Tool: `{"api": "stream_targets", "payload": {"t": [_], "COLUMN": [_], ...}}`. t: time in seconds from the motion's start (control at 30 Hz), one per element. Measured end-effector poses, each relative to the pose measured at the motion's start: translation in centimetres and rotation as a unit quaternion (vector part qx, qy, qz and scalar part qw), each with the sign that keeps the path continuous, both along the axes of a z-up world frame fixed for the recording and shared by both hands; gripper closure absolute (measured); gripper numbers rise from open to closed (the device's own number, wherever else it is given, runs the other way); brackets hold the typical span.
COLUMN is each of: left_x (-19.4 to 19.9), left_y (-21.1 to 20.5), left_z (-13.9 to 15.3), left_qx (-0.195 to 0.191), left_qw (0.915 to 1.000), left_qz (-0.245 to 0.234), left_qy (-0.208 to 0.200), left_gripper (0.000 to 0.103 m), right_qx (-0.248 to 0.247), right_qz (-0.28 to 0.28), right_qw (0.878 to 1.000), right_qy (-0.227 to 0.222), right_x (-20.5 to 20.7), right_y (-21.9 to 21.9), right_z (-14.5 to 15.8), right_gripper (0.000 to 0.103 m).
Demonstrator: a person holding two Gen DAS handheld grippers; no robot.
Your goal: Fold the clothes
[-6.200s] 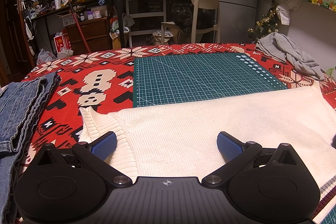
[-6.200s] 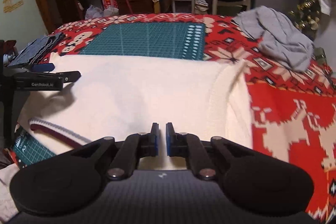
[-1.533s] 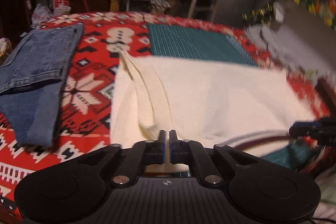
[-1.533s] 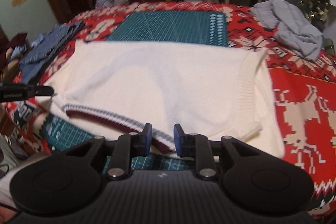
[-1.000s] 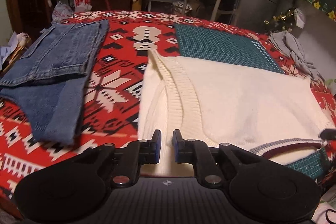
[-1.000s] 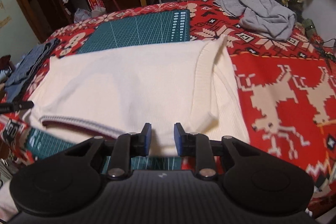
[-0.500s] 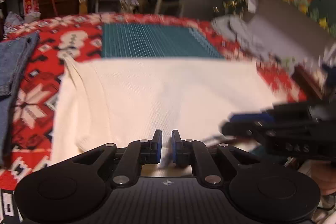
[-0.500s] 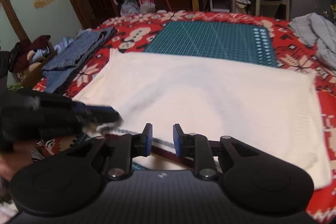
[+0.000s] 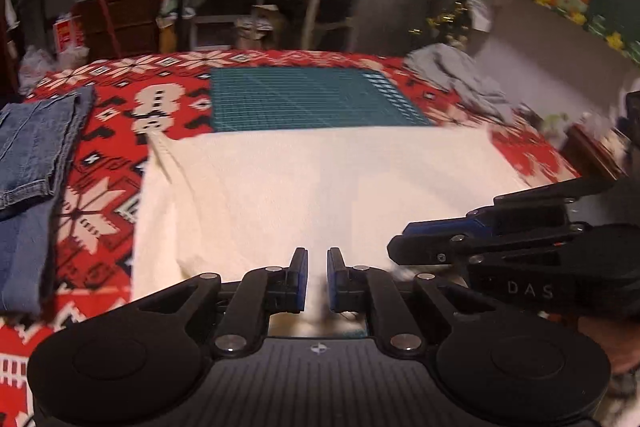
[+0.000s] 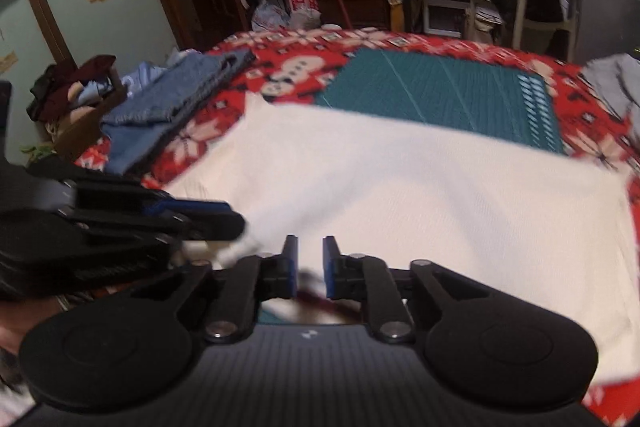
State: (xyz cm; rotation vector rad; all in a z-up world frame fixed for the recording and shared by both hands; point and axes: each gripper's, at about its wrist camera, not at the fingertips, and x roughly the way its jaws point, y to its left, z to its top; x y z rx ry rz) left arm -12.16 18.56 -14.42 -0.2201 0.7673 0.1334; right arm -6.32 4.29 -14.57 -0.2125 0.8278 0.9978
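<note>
Your left gripper (image 9: 317, 277) has its fingers clenched on the near edge of the cream sweater (image 9: 320, 187), as they were a second ago. Your right gripper (image 10: 307, 269) has just clenched on that same near edge too, with cloth between the fingers; a second ago they stood a little apart over the hem. The two grippers, well apart then, now sit just beside each other at the middle of the near edge: the right one shows at the right of the left view, the left one at the left of the right view.

The sweater lies flat across the desk (image 9: 100, 211), its far edge over the green mat (image 9: 312, 99). The striped collar seen a second ago is now mostly hidden behind the fingers. Folded jeans (image 9: 32, 155) lie left, a grey garment (image 9: 460, 79) far right.
</note>
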Motion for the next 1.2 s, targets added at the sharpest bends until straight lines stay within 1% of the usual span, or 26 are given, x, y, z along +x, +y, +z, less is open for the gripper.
{"api": "stream_targets", "payload": {"t": [0.07, 0.13, 0.23, 0.27, 0.33, 0.43, 0.47, 0.53, 0.57, 0.6, 0.63, 0.7, 0.77, 0.87, 1.0, 1.07, 1.13, 1.2], "left_x": [0.2, -0.6, -2.1, -2.5, -3.0, -3.4, -3.5, -3.6, -3.8, -4.0, -4.1, -4.8, -5.5, -6.3, -7.0, -7.2, -7.3, -6.7], "left_y": [1.0, 1.9, 2.8, 3.1, 3.4, 3.8, 3.9, 4.0, 4.1, 4.2, 4.4, 5.4, 6.5, 7.2, 7.7, 7.6, 7.4, 6.9], "left_z": [-1.3, -1.5, -1.8, -1.8, -1.9, -1.9, -1.9, -1.9, -1.9, -1.9, -1.9, -2.1, -2.2, -1.9, -1.2, -0.6, 0.0, 0.5], "left_qx": [0.006, -0.015, -0.023, -0.030, -0.037, -0.049, -0.054, -0.059, -0.056, -0.053, -0.050, -0.073, -0.099, -0.110, -0.116, -0.112, -0.110, -0.105], "left_qw": [0.9996, 0.9994, 0.9986, 0.9981, 0.9975, 0.9965, 0.9962, 0.9957, 0.9953, 0.9948, 0.9942, 0.9914, 0.9879, 0.9849, 0.9831, 0.9841, 0.9854, 0.9878], "left_qz": [0.022, 0.027, 0.047, 0.053, 0.060, 0.067, 0.069, 0.072, 0.079, 0.087, 0.095, 0.109, 0.120, 0.132, 0.140, 0.135, 0.126, 0.109], "left_qy": [0.019, 0.011, 0.007, 0.006, 0.004, 0.001, 0.000, -0.002, -0.001, -0.001, -0.001, -0.003, -0.006, -0.013, -0.020, -0.026, -0.032, -0.038], "left_gripper": [0.099, 0.099, 0.100, 0.100, 0.100, 0.100, 0.100, 0.100, 0.101, 0.100, 0.100, 0.103, 0.101, 0.101, 0.101, 0.101, 0.101, 0.101], "right_qx": [0.001, -0.007, -0.015, -0.013, -0.010, -0.012, -0.013, -0.015, -0.018, -0.019, -0.018, -0.015, -0.016, -0.015, -0.007, 0.000, 0.019, 0.023], "right_qz": [0.011, 0.023, 0.030, 0.032, 0.048, 0.053, 0.054, 0.057, 0.060, 0.063, 0.066, 0.079, 0.092, 0.107, 0.109, 0.106, 0.092, 0.070], "right_qw": [1.000, 1.000, 0.999, 0.999, 0.999, 0.999, 0.998, 0.998, 0.998, 0.998, 0.998, 0.997, 0.995, 0.994, 0.993, 0.994, 0.995, 0.997], "right_qy": [0.005, 0.014, 0.010, 0.008, 0.023, 0.004, 0.004, 0.009, 0.011, 0.012, 0.012, 0.012, 0.015, 0.022, 0.035, 0.037, 0.027, 0.018], "right_x": [0.3, 0.0, -1.0, -1.3, -1.3, -1.0, -0.7, -0.2, -0.1, -0.2, -0.5, -1.1, -1.6, -2.0, -1.9, -1.7, -1.0, 0.2], "right_y": [1.8, 3.2, 3.8, 3.7, 3.9, 5.2, 5.9, 7.4, 8.2, 8.9, 9.5, 10.4, 11.1, 11.9, 12.4, 12.2, 10.6, 8.5], "right_z": [-0.2, -1.0, -2.2, -2.1, -1.7, -1.3, -1.3, -1.6, -1.8, -2.0, -2.2, -2.3, -2.4, -2.5, -2.1, -1.5, -0.3, 0.4], "right_gripper": [0.098, 0.098, 0.098, 0.098, 0.098, 0.098, 0.098, 0.098, 0.098, 0.101, 0.100, 0.100, 0.100, 0.100, 0.100, 0.100, 0.099, 0.098]}}
